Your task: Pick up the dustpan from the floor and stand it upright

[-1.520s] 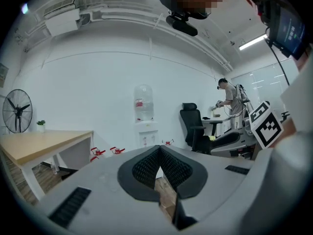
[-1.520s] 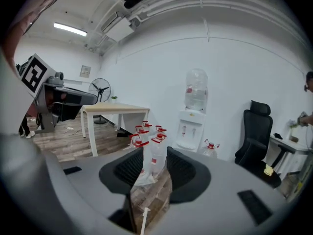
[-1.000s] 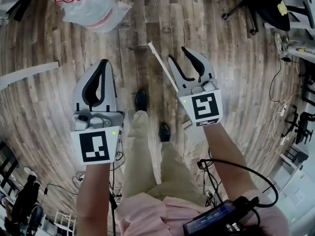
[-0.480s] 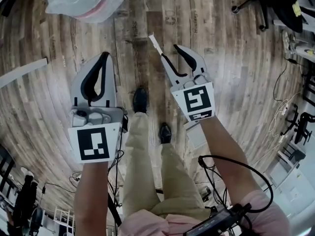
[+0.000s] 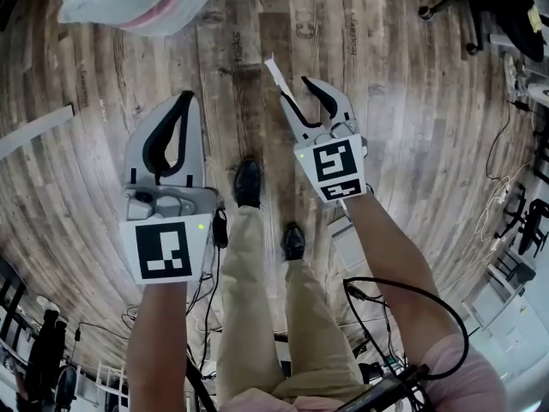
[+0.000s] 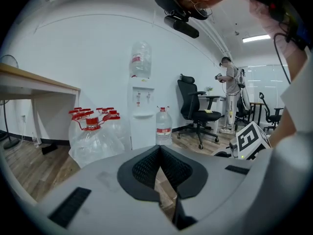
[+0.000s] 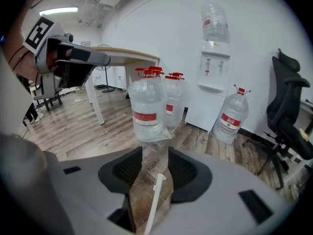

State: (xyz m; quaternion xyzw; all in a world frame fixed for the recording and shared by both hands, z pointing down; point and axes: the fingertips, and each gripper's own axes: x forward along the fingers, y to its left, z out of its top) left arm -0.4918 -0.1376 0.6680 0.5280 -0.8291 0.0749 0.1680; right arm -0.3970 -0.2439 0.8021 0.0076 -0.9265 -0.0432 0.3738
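Over the wooden floor (image 5: 403,84) you hold 2 grippers, 1 in each hand, with your 2 black shoes (image 5: 248,183) between and below them in the head view. Your left gripper (image 5: 182,101) has its fingers closed together, pads meeting at the tip with nothing between them. Your right gripper (image 5: 296,91) has its fingers apart. The 1 thin white dustpan handle (image 5: 273,71) runs up through that gap, and its end pokes out past the fingertips. In the right gripper view the handle (image 7: 155,190) sits near the middle of the gap, and neither pad visibly presses on it. The pan end of the dustpan is not clearly shown in any view.

Ahead of the right gripper stand 1 water dispenser (image 7: 211,89) with 1 bottle on top, 1 jug (image 7: 234,121) just beside it on the floor, and a cluster of at least 2 red-capped jugs (image 7: 145,112) near 1 bench (image 7: 128,58). 1 black office chair (image 7: 291,111) stands at the right. In the left gripper view 1 person (image 6: 231,94) stands well behind another office chair (image 6: 194,109).
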